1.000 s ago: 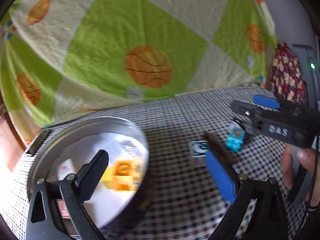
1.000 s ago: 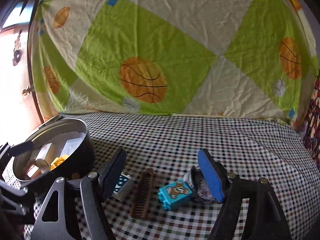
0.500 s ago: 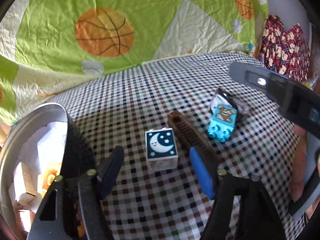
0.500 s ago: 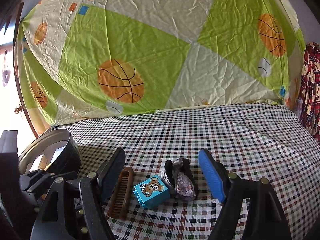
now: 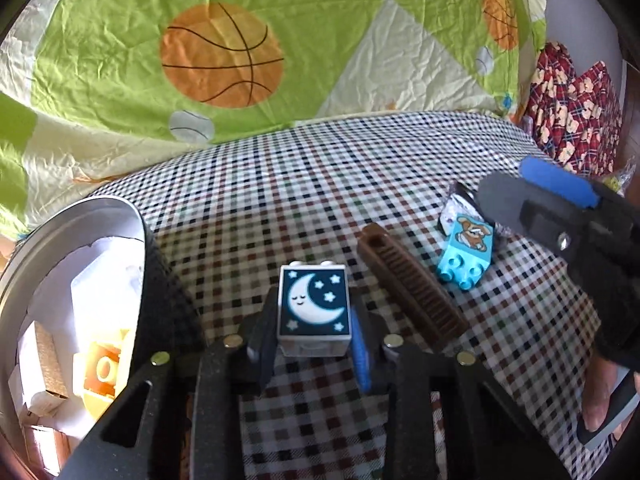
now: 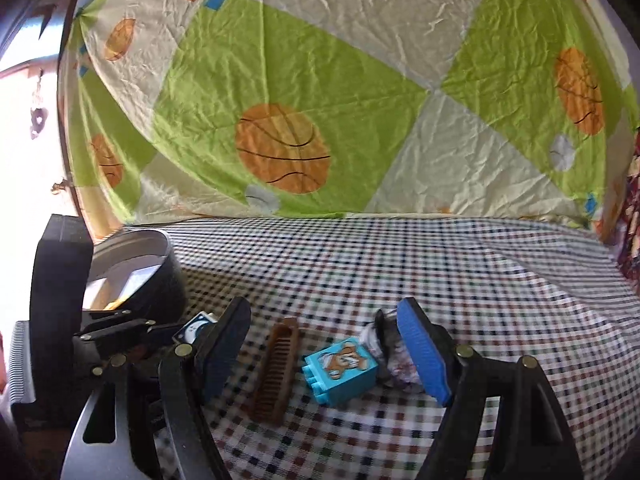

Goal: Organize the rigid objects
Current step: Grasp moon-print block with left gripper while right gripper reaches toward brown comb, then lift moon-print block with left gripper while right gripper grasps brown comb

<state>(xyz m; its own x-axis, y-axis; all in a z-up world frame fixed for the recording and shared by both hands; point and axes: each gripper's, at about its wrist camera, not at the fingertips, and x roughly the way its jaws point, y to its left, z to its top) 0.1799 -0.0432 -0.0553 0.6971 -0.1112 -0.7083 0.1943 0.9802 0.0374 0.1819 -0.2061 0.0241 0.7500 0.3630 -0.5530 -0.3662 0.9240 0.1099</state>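
My left gripper [image 5: 314, 324] is shut on a white block with a moon picture [image 5: 313, 306], low over the checked cloth. The block also shows in the right wrist view [image 6: 196, 327], held by the left gripper. A brown comb [image 5: 412, 286] lies just right of it, also in the right wrist view [image 6: 277, 372]. A blue bear block [image 5: 466, 256] lies further right. My right gripper [image 6: 324, 354] is open, its fingers either side of the comb and the bear block [image 6: 340, 370], above the cloth.
A round black tin [image 5: 154, 280] with a silver rim stands at the left, holding yellow and white pieces; it also shows in the right wrist view [image 6: 160, 280]. A crumpled patterned wrapper [image 6: 384, 344] lies behind the bear block. A basketball-print sheet [image 6: 320, 120] hangs behind the table.
My left gripper swung from over the tin to the moon block and closed on it. The right gripper came lower and closer to the comb and bear block.
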